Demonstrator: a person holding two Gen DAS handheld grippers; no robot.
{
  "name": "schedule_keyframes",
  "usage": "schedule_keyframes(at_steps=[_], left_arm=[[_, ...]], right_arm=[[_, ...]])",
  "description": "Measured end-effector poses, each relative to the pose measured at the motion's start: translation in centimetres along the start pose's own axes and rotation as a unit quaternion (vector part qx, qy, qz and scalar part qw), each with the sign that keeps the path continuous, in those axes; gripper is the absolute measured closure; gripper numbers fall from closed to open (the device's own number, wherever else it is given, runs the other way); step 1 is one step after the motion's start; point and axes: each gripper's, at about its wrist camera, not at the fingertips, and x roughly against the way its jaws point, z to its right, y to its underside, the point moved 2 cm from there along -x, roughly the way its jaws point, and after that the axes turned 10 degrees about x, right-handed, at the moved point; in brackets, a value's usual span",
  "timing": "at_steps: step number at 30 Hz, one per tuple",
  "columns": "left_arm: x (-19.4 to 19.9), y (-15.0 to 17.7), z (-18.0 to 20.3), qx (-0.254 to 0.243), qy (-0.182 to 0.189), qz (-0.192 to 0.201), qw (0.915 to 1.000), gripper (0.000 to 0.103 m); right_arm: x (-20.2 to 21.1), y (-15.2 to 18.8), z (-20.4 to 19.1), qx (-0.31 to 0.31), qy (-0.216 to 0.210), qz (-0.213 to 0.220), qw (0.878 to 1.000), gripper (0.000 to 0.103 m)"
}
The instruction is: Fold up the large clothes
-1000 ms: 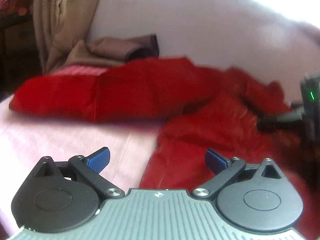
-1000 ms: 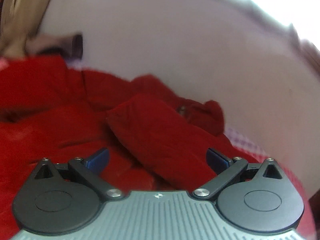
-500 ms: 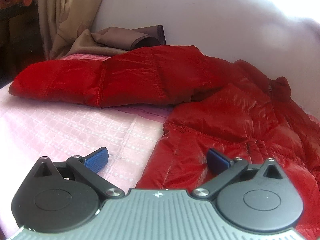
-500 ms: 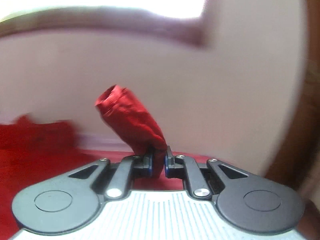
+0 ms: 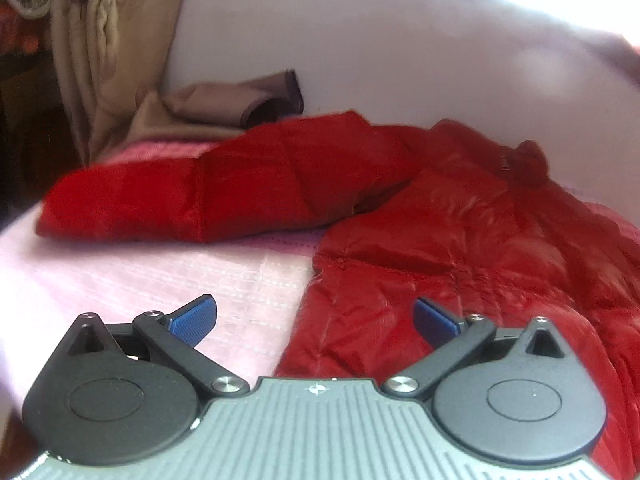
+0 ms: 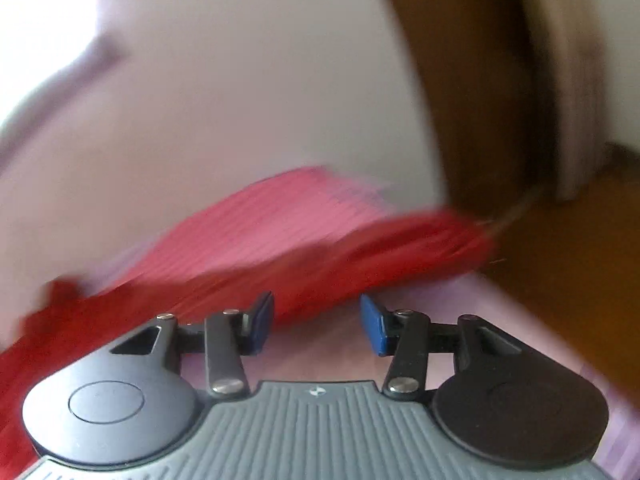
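A red puffer jacket [image 5: 460, 240] lies spread on the pink bedsheet [image 5: 140, 276]; one sleeve [image 5: 192, 200] stretches out to the left. My left gripper [image 5: 314, 316] is open and empty, low over the jacket's near hem. In the blurred right wrist view the jacket's other sleeve [image 6: 360, 256] lies on the bed just beyond my right gripper [image 6: 318, 324], whose jaws stand partly open with nothing between them.
A brown cloth [image 5: 240, 104] and a beige curtain [image 5: 104, 60] lie at the bed's far left by the white wall [image 5: 400, 60]. A brown wooden headboard or door [image 6: 500, 100] stands to the right of the bed.
My right gripper was shut on the red sleeve and held it up half a second ago; now it has let go and the sleeve lies on the bed. My left gripper stays open.
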Motion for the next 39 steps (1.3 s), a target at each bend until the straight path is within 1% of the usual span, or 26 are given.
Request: schedule_keyframes(at_steps=[2, 3, 5, 8, 11, 13, 14, 15, 16, 17, 18, 19, 20, 21, 22, 24, 27, 31, 32, 33, 34, 35, 36, 37, 38, 39], left_arm=[[1.2, 0.3, -0.4, -0.014, -0.002, 0.002, 0.9999, 0.0], [1.7, 0.6, -0.7, -0.018, -0.006, 0.001, 0.9998, 0.0], [2.4, 1.3, -1.7, -0.013, -0.013, -0.015, 0.9997, 0.0], [2.9, 2.6, -3.4, 0.007, -0.007, -0.046, 0.9989, 0.0], [2.9, 3.8, -5.2, 0.029, -0.003, -0.061, 0.9977, 0.0], [3.0, 4.2, -5.9, 0.056, 0.015, -0.076, 0.9955, 0.001], [3.0, 4.4, -6.1, 0.064, 0.025, -0.081, 0.9944, 0.001], [3.0, 4.6, -6.0, 0.069, 0.036, -0.088, 0.9931, 0.002], [3.1, 4.8, -5.8, 0.066, 0.039, -0.089, 0.9931, 0.005], [3.2, 5.0, -5.4, 0.056, 0.041, -0.086, 0.9939, 0.01], [3.5, 5.1, -5.0, 0.045, 0.052, -0.085, 0.994, 0.029], [3.7, 5.3, -4.8, 0.038, 0.066, -0.088, 0.9932, 0.055], [3.9, 5.2, -4.5, 0.034, 0.086, -0.096, 0.991, 0.066], [4.1, 5.2, -4.4, 0.037, 0.092, -0.1, 0.9901, 0.075], [4.5, 5.2, -4.3, 0.036, 0.087, -0.095, 0.991, 0.081], [5.4, 5.2, -4.1, 0.021, 0.082, -0.087, 0.9927, 0.084], [6.4, 5.4, -4.4, 0.02, 0.082, -0.093, 0.9921, 0.089], [7.9, 6.3, -5.1, 0.005, 0.078, -0.092, 0.9927, 0.088], [8.2, 6.4, -5.2, -0.001, 0.074, -0.088, 0.9934, 0.087], [8.7, 6.4, -5.2, -0.011, 0.068, -0.08, 0.9944, 0.083], [9.1, 6.3, -5.0, -0.023, 0.064, -0.073, 0.995, 0.083], [9.9, 6.0, -4.7, -0.037, 0.06, -0.063, 0.9955, 0.083], [10.5, 5.8, -4.5, -0.045, 0.058, -0.048, 0.9961, 0.076], [11.3, 5.3, -4.0, -0.054, 0.056, -0.03, 0.9965, 0.058], [11.8, 4.7, -3.6, -0.06, 0.058, -0.014, 0.9964, 0.045], [12.4, 4.2, -3.1, -0.061, 0.066, 0.003, 0.996, 0.022]], right_arm=[[2.6, 3.0, -2.5, 0.02, -0.067, -0.012, 0.997, 0.025], [3.5, 4.3, -3.6, 0.027, -0.094, -0.02, 0.995, 0.021], [5.4, 7.1, -5.8, 0.044, -0.138, -0.04, 0.989, 0.019], [7.1, 10.3, -8.3, 0.057, -0.174, -0.072, 0.98, 0.019], [6.9, 11.9, -10.0, 0.067, -0.187, -0.096, 0.975, 0.019], [6.6, 12.6, -10.8, 0.057, -0.199, -0.107, 0.973, 0.019], [5.9, 12.9, -11.0, 0.048, -0.214, -0.12, 0.968, 0.02], [6.0, 13.5, -11.4, 0.044, -0.224, -0.129, 0.965, 0.024], [6.2, 14.1, -12.0, 0.046, -0.228, -0.132, 0.964, 0.044], [5.6, 14.6, -12.9, 0.055, -0.225, -0.138, 0.963, 0.058], [5.9, 14.8, -13.2, 0.066, -0.216, -0.134, 0.965, 0.061], [6.0, 15.0, -13.6, 0.073, -0.214, -0.13, 0.965, 0.07], [5.5, 14.7, -14.0, 0.073, -0.214, -0.13, 0.965, 0.078], [5.1, 14.4, -13.8, 0.07, -0.216, -0.131, 0.965, 0.081], [5.5, 14.3, -13.8, 0.068, -0.221, -0.132, 0.964, 0.084], [6.9, 13.9, -13.1, 0.073, -0.224, -0.13, 0.963, 0.088], [7.9, 13.6, -13.2, 0.087, -0.231, -0.133, 0.96, 0.091], [9.2, 14.5, -13.2, 0.078, -0.24, -0.153, 0.955, 0.091], [9.4, 14.7, -13.1, 0.076, -0.242, -0.157, 0.954, 0.091], [9.6, 14.9, -13.0, 0.077, -0.246, -0.162, 0.953, 0.091], [9.7, 15.0, -12.7, 0.074, -0.249, -0.167, 0.951, 0.086], [9.9, 14.8, -12.2, 0.055, -0.252, -0.164, 0.952, 0.082], [9.9, 14.3, -11.5, 0.032, -0.257, -0.158, 0.953, 0.08], [10.0, 13.5, -10.6, 0.009, -0.262, -0.152, 0.953, 0.071], [10.1, 12.5, -9.4, -0.017, -0.256, -0.136, 0.957, 0.056], [10.3, 11.5, -8.2, -0.037, -0.246, -0.112, 0.962, 0.046]])
